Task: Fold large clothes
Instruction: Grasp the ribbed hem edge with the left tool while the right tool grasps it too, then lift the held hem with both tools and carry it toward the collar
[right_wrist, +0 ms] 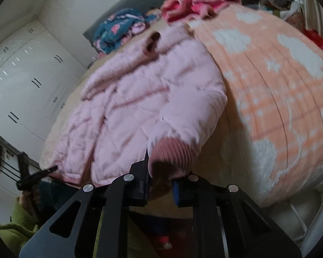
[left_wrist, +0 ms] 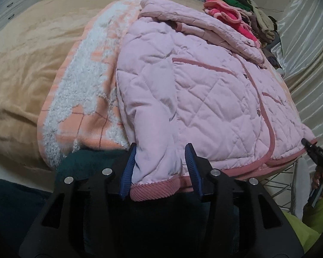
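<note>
A pink quilted jacket [left_wrist: 204, 90] lies front up on an orange blanket with white clouds [left_wrist: 84, 90] on the bed. My left gripper [left_wrist: 161, 167] is open, its blue pads either side of a sleeve's ribbed cuff [left_wrist: 157, 189] at the near edge. In the right wrist view the jacket [right_wrist: 129, 111] is blurred. My right gripper [right_wrist: 160, 185] has its jaws around the other sleeve's ribbed cuff [right_wrist: 172, 154]; whether they pinch it is hidden. The right gripper also shows in the left wrist view [left_wrist: 305, 143] at the hem corner.
A pile of mixed clothes [left_wrist: 243, 15] lies at the far right of the bed. Blue patterned clothes [right_wrist: 118, 30] lie by the headboard. A tan sheet [left_wrist: 32, 64] covers the bed's left side. White wardrobes [right_wrist: 28, 73] stand along the wall. A shiny curtain [left_wrist: 308, 43] hangs right.
</note>
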`<state>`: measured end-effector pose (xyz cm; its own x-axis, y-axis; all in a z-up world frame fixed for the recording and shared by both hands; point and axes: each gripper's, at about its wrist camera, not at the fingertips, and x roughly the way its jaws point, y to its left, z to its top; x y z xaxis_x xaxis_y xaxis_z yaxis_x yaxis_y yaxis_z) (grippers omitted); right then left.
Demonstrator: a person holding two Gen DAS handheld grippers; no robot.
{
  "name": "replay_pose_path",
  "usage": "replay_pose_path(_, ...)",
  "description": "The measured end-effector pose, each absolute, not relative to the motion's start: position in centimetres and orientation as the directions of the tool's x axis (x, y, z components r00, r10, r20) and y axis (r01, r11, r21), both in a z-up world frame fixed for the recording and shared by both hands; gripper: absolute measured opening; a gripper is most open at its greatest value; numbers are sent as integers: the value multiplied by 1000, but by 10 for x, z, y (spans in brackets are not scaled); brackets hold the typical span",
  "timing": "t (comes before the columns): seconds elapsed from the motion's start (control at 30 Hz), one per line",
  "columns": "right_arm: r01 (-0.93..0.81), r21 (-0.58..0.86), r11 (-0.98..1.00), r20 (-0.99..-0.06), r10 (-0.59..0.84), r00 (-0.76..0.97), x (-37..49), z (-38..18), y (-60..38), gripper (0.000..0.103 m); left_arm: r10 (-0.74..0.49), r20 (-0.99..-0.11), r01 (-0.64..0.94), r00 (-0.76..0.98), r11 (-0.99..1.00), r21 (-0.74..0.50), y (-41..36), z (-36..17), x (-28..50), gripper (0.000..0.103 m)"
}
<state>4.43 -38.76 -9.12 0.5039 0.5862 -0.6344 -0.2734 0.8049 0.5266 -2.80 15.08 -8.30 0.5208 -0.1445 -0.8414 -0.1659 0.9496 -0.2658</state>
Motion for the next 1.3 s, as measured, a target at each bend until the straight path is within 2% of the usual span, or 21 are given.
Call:
replay_pose_path(0.03, -282, 525, 803, -623, 589, 515, 47, -85, -387, 15, -140, -842, -171, 521, 949, -264, 151, -85, -27, 31)
replay_pose_path(0.07, -290, 522, 802, -615, 590, 523, 49, -79, -386, 14, -126, -842, -179, 524, 950, -254, 151, -85, -27, 18)
replay_pose_path(0.17, -302, 516, 801, -605, 591, 533, 51, -73, -387, 14, -126, -825, -188, 551, 944, -269, 154, -79, -29, 12)
replay_pose_path(0.7, -322, 531, 784, -521, 601, 606, 68, -40, -389, 13, -54, -699, -142, 713, 965, -219, 146, 0, -19, 11)
replay_pose_path(1.3, -331, 543, 771, -454, 602, 657, 89, -15, -388, 13, -5, -637, -127, 771, 979, -161, 134, 46, 10, 11)
